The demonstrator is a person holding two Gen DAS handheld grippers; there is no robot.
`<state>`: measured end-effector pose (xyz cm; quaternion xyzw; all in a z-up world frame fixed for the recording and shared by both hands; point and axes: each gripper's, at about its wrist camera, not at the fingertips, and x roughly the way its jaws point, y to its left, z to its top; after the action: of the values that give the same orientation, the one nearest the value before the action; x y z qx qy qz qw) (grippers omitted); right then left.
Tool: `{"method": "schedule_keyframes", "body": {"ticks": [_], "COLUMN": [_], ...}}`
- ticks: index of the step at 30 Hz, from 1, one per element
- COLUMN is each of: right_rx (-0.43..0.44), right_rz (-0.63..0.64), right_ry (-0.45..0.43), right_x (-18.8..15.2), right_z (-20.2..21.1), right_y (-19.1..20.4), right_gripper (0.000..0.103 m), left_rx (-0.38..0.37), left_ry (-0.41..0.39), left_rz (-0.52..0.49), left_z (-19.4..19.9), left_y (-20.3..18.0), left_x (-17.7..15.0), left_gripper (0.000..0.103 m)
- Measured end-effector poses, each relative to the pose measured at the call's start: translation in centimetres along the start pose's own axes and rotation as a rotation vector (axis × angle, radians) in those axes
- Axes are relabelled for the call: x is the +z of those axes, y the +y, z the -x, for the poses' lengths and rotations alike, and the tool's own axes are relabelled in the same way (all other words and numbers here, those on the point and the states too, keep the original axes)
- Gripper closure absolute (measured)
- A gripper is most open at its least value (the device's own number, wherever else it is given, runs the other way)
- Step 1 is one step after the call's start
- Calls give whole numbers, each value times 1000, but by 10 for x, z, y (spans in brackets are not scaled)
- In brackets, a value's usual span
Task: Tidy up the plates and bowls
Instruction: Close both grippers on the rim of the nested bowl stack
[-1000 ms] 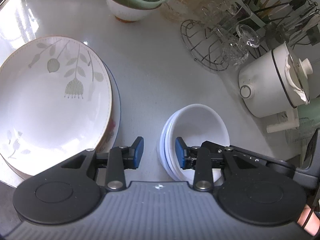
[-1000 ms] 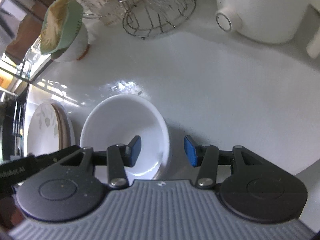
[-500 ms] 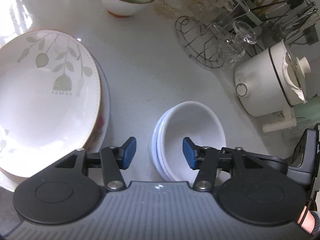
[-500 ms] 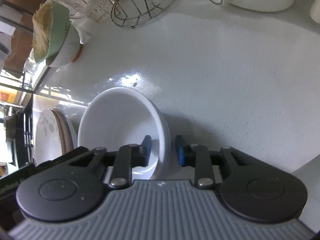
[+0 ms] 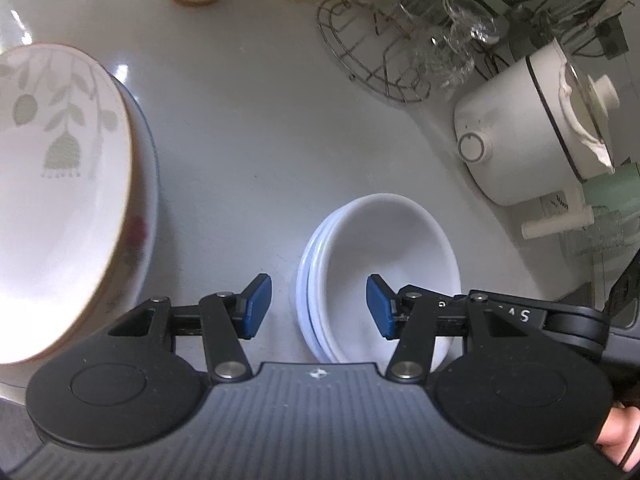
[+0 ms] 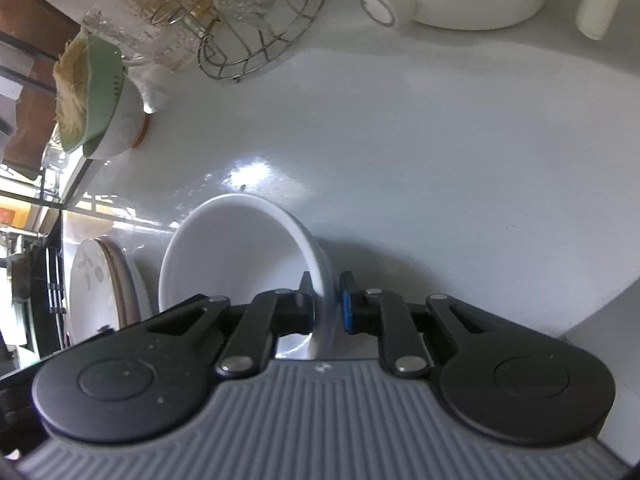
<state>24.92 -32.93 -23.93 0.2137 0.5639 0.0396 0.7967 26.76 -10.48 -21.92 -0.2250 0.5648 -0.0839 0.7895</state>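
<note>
A stack of white bowls (image 5: 384, 248) sits on the pale counter. My left gripper (image 5: 318, 306) is open and straddles the stack's left rim, with one blue pad outside and one inside the top bowl, neither touching. In the right wrist view the white bowl (image 6: 240, 256) looks tilted. My right gripper (image 6: 326, 300) is closing on its right rim, and the pads press the wall from both sides. A pile of floral plates (image 5: 60, 200) lies to the left, also visible as plates (image 6: 92, 288) at the left edge.
A white electric pot (image 5: 528, 128) stands at the right, with a wire rack of glasses (image 5: 384, 52) behind it. At the back left is a white bowl with a green strainer (image 6: 100, 104). Bare counter (image 6: 440, 160) stretches beyond the bowls.
The left jaws spread wider and came down astride the stack's left rim. The right jaws closed from wide apart onto the bowl's right rim, and the bowl now looks tilted.
</note>
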Motion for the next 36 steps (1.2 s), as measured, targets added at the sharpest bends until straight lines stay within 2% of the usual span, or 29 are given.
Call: {"method": "schedule_keyframes", "body": {"ticks": [8, 11, 13, 15, 23, 29, 36], "right_rx": [-2, -1, -3, -8, -6, -24, -16], "right_rz": [-17, -27, -39, -48, -69, -48, -60], "right_ry": [-4, -9, -17, -24, -63, -128, -191], "right_x": [-6, -8, -11, -12, -25, -32, -47], "right_z": [6, 6, 6, 8, 27, 63, 97], "right_y": [-9, -9, -11, -13, -12, 3, 6], "right_gripper": [88, 88, 88, 88, 88, 88, 88], "left_rx": [-24, -35, -32, -44, -59, -87, -83], "left_ry": [37, 24, 13, 11, 1, -26, -44], "left_rz": [-41, -53, -57, -46, -91, -131, -217], "left_z": [-24, -26, -27, -26, -1, 32, 67], "left_y": [-3, -3, -1, 2, -4, -19, -40], "left_x": [-8, -11, -13, -13, -18, -21, -33], "left_gripper": [47, 59, 71, 74, 75, 75, 75]}}
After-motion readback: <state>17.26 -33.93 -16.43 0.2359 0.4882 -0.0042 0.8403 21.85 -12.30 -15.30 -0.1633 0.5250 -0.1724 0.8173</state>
